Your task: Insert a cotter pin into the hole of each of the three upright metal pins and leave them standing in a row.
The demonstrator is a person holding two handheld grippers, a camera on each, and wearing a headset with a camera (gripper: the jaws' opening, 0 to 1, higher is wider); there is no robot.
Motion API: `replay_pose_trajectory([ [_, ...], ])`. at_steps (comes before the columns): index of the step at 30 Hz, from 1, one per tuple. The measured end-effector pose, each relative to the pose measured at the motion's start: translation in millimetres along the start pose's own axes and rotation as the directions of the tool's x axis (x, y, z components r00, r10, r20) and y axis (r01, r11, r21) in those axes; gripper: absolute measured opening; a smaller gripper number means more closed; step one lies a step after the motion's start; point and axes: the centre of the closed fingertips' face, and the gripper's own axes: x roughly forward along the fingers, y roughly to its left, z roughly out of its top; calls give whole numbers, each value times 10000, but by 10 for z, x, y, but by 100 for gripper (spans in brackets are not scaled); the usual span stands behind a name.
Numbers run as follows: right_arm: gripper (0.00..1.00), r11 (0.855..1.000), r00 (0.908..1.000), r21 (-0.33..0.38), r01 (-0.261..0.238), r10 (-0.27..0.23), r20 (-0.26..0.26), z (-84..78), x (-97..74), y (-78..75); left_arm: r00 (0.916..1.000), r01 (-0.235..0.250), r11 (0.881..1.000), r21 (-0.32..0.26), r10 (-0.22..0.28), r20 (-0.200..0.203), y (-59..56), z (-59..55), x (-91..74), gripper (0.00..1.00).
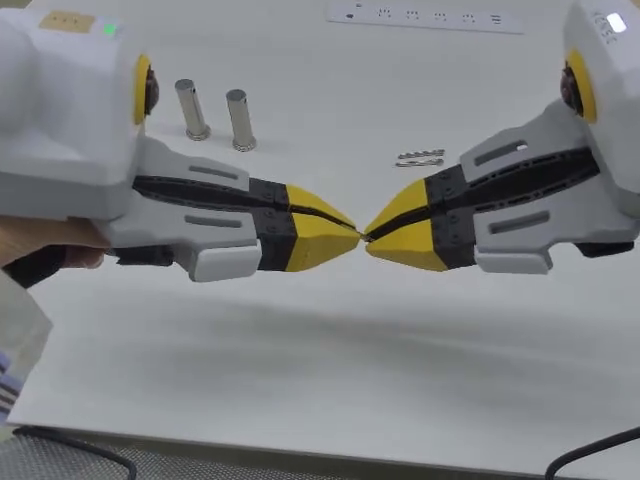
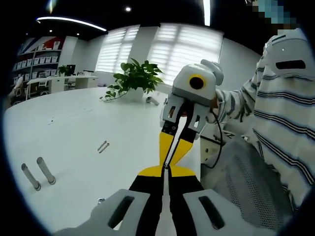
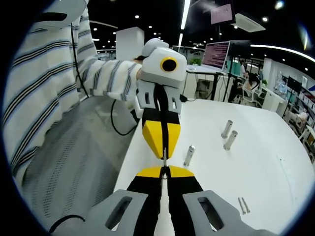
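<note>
- a thin grey sliver (image 3: 165,156) is seen between the two sets of tips, raised above the table (image 1: 300,350). it is judged to be a cotter pin, but is too small to confirm.
- the right gripper (image 1: 372,236) is closed on that sliver, with no gap seen between the jaws.
- the left gripper (image 1: 350,226) is closed too and is brought nose to nose with the right one. whether the sliver is also pinched by it cannot be told.
- the tip-to-tip pose is read as a regrip or handover, so the pin can be turned to the angle needed for a hole.
- two metal pins (image 1: 192,108) are stood upright side by side at the far left, well apart from the tips. no cotter pin is seen in them, though the holes cannot be made out.
- a third metal pin (image 3: 189,155) is stood upright nearer the grippers, apart from the pair, probably as the first one to be fitted.
- spare cotter pins (image 1: 420,157) are laid flat together beyond the right gripper, within easy reach.
- a power strip (image 1: 425,17) is laid along the far edge, away from the work.
- insertion is judged not yet started.
</note>
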Motion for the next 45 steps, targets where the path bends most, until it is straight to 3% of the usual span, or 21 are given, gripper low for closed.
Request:
replay_pose_trajectory([
  [12, 4, 9990, 9990, -117, 437, -439, -131, -21, 20, -54, 9995, -300, 9940, -1050, 307, 48, 32, -22, -3, 1],
  [16, 4, 9982, 9982, -170, 580, -582, -107, -12, 28, -68, 9991, -330, 9813, -1894, 371, 181, 57, -10, -11, 1],
  [19, 4, 9966, 9972, -441, 702, -712, -218, -27, 50, -70, 9987, -335, 9607, -2754, 425, 269, 73, 1, -17, 1],
  [22, 4, 9952, 9965, -606, 771, -789, -290, -27, 55, -79, 9984, -416, 9624, -2683, 501, 249, 90, -3, -20, 1],
  [26, 4, 9923, 9951, -844, 907, -937, -318, -23, 54, -87, 9983, -520, 9484, -3129, 579, 96, 112, -35, -30, 3],
  [29, 4, 9864, 9939, -1265, 1045, -1080, -213, 5, 48, -115, 9981, -556, 9540, -2946, 606, 78, 106, -44, -36, 4],
  [39, 4, 9723, 9893, -1888, 1376, -1443, -219, 66, 34, -117, 9984, -441, 9333, -3565, 540, 179, 92, -20, -31, 2],
  [45, 4, 9693, 9892, -2103, 1276, -1397, -436, 43, 45, -80, 9969, -339, 9169, -3977, 594, 521, 96, 22, -35, 1],
])
